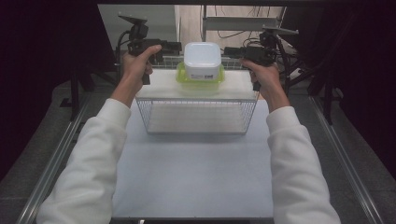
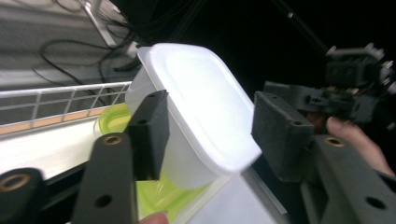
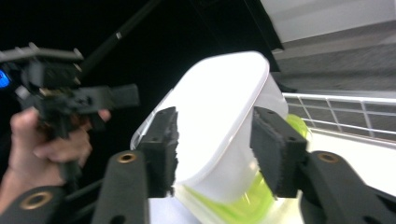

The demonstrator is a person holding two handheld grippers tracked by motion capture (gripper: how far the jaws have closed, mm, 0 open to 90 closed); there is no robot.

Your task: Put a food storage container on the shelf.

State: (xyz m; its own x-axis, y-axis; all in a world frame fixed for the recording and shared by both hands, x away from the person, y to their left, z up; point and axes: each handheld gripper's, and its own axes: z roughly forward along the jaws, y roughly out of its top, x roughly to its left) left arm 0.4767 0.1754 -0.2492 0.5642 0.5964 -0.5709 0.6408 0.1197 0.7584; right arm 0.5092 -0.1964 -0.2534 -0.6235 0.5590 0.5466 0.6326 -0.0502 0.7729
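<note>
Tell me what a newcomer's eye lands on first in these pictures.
A white container stacked on a lime-green container stands out first, centred at the back on top of a wire rack. The left claw and right claw flank the white container from either side, jaws open and not pressing on it. White sleeves frame the pale table.

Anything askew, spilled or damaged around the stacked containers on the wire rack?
Nothing stands out. The white container sits upright and centred on the green container on the wire rack. No spill or damage shows. Left gripper and right gripper flank it, open.
</note>
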